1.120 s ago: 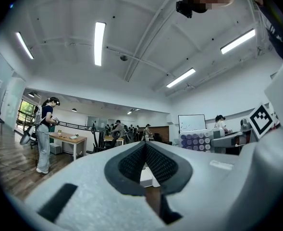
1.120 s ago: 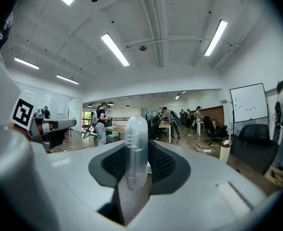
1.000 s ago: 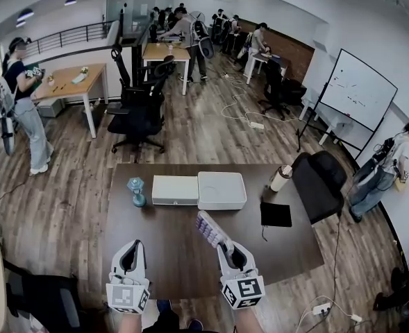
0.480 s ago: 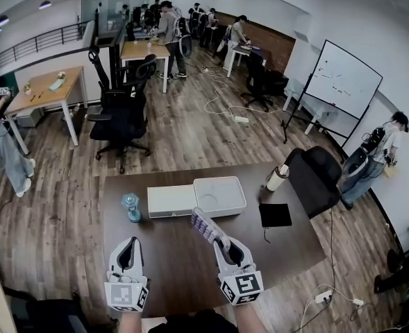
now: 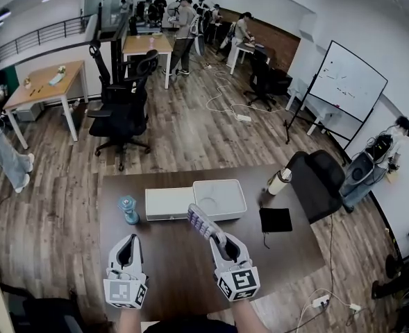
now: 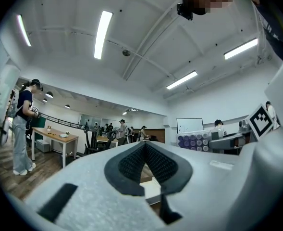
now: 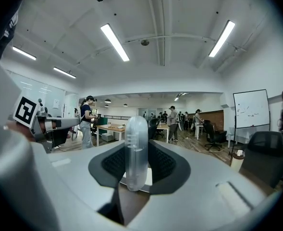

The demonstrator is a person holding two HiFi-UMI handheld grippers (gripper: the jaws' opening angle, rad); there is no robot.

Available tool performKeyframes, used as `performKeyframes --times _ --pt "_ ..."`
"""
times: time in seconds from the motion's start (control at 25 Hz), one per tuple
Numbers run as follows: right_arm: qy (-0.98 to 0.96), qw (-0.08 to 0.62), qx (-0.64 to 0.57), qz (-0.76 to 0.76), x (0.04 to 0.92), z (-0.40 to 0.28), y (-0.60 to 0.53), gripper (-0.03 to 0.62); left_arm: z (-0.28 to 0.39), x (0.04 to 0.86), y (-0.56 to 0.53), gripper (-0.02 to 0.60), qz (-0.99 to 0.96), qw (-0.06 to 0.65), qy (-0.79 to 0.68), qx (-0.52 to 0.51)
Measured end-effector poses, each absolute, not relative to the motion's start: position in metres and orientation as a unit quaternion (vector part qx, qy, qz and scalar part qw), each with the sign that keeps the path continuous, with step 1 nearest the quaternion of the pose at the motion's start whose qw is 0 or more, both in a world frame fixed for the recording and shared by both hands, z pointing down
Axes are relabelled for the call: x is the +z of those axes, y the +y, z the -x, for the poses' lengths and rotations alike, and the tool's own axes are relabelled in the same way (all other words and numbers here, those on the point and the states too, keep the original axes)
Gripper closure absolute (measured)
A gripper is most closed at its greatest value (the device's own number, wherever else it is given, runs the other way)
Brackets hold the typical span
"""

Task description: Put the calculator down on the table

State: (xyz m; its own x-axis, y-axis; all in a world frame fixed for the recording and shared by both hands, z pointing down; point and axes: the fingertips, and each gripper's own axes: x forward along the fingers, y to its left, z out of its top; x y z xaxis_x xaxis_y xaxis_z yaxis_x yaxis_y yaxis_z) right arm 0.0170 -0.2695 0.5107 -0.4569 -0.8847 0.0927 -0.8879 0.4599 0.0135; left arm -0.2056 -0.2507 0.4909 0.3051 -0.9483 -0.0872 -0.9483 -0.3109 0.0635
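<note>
Left tool (image 5: 126, 244): closed, empty, above near counter (image 5: 166, 259) edge.
Right tool (image 5: 220, 243): clamped on calculator (image 5: 203, 223), aloft, tilted over counter.
Advice: lower flat onto bare counter short of white boxes (image 5: 219, 198); release once resting.

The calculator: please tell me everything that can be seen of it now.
The calculator is a slim pale slab with rows of purplish keys on its face. The right gripper clamps its near end, so it sticks out forward, tilted, above the table, apparently touching nothing else. In the right gripper view it stands edge-on between the pads and looks like whitish plastic.
</note>
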Motion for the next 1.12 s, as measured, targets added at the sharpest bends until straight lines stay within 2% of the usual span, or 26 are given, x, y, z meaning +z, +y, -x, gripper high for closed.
performKeyframes --times 0.2,0.32,0.48,0.68,0.8,1.0,1.12 --pt "-0.858 0.044 0.022 -0.511 0.513 -0.024 -0.283 0.479 0.196 0.492 -0.257 0.586 -0.802 -0.006 -0.595 -0.048" --pt "-0.863 0.019 0.063 -0.502 0.521 -0.029 -0.291 0.479 0.191 0.495 -0.260 0.586 -0.800 -0.006 -0.598 -0.047" --pt "-0.854 -0.068 0.190 -0.479 0.533 -0.040 -0.297 0.479 0.190 0.494 -0.258 0.586 -0.795 -0.006 -0.604 -0.047" --pt "-0.770 -0.231 0.408 -0.432 0.553 -0.052 -0.302 0.479 0.190 0.491 -0.259 0.586 -0.791 -0.005 -0.610 -0.051" --pt "-0.702 -0.324 0.496 -0.394 0.564 -0.054 -0.303 0.479 0.189 0.490 -0.258 0.586 -0.789 -0.006 -0.613 -0.053" --pt "-0.582 -0.417 0.596 -0.364 0.596 -0.054 -0.294 0.479 0.185 0.489 -0.256 0.586 -0.788 -0.016 -0.613 -0.052" --pt "-0.587 -0.418 0.588 -0.366 0.597 -0.051 -0.293 0.479 0.185 0.489 -0.257 0.586 -0.787 -0.013 -0.614 -0.054"
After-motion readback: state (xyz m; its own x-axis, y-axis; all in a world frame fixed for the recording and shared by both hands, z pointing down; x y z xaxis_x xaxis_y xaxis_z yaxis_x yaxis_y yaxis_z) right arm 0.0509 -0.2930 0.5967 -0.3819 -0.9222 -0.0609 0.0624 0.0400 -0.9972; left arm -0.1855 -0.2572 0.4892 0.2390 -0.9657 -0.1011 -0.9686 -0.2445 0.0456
